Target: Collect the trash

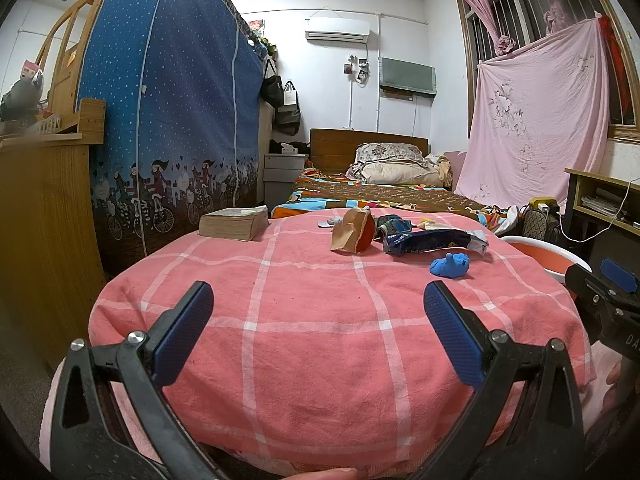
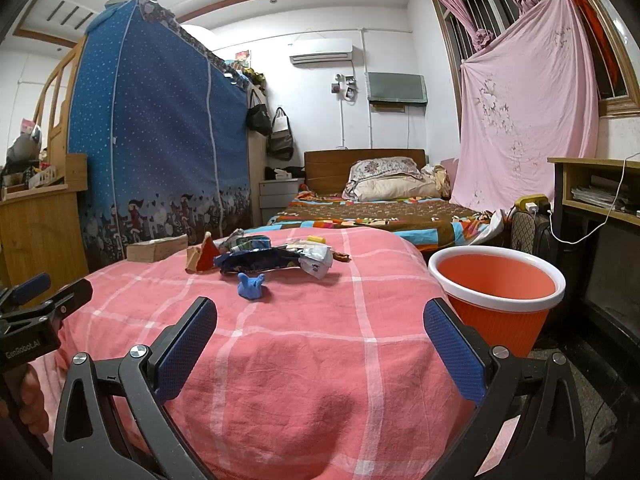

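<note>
A table draped in a pink cloth with a white check pattern (image 2: pixel 320 360) fills both views. The left gripper (image 1: pixel 318 308) and the right gripper (image 2: pixel 320 320), each with 2 blue-padded black fingers, hover side by side over the near edge, jaws spread wide and holding nothing. The trash sits together at the far side: a crumpled blue glove (image 2: pixel 251 285) nearest, a flattened dark blue foil snack bag (image 2: pixel 260 262) behind it, a torn brown-and-red paper wrapper (image 2: pixel 202 258) to its left, and smaller scraps beyond. A thick old book (image 1: pixel 234 223) lies apart, likely not trash. An orange plastic bin with a white rim (image 2: pixel 496 292) stands just beside the table's right edge, probably placed there for easy drops.
</note>
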